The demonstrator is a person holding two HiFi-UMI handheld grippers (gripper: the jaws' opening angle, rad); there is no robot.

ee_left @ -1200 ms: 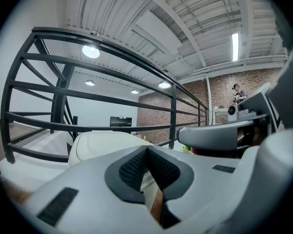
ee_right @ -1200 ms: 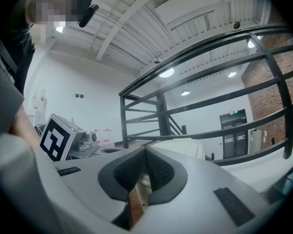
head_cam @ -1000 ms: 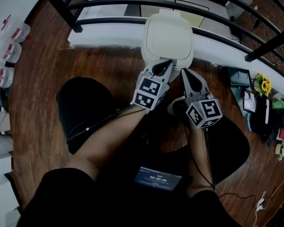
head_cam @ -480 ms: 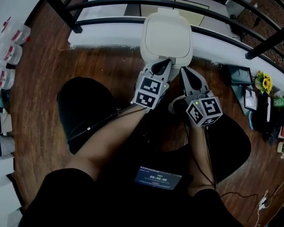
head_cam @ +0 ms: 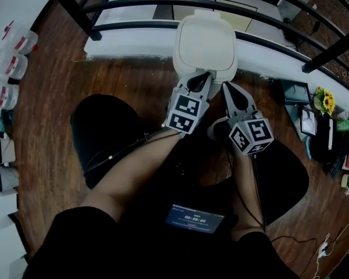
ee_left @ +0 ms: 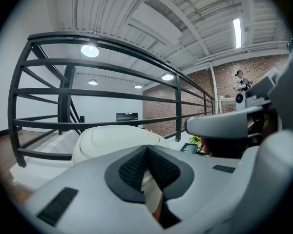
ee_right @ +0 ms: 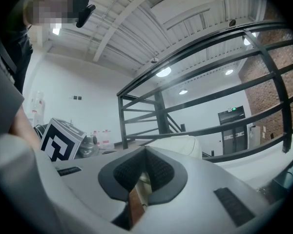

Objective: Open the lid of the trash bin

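The left gripper [head_cam: 199,81] and right gripper [head_cam: 228,89] are hovering, fingers clenched empty, at the closed lid [head_cam: 205,42]; hooking under its front edge seems best.

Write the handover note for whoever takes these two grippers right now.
Left gripper: jaws together, nothing between them, tips at the near edge of the trash bin lid; I cannot tell if they touch it.
Right gripper: jaws together, empty, just right of the left one and a little short of the lid.
The bin stands against the white ledge under the black railing.
Done: both grippers brought up to the bin.
Left: the lid is down; lift it open.
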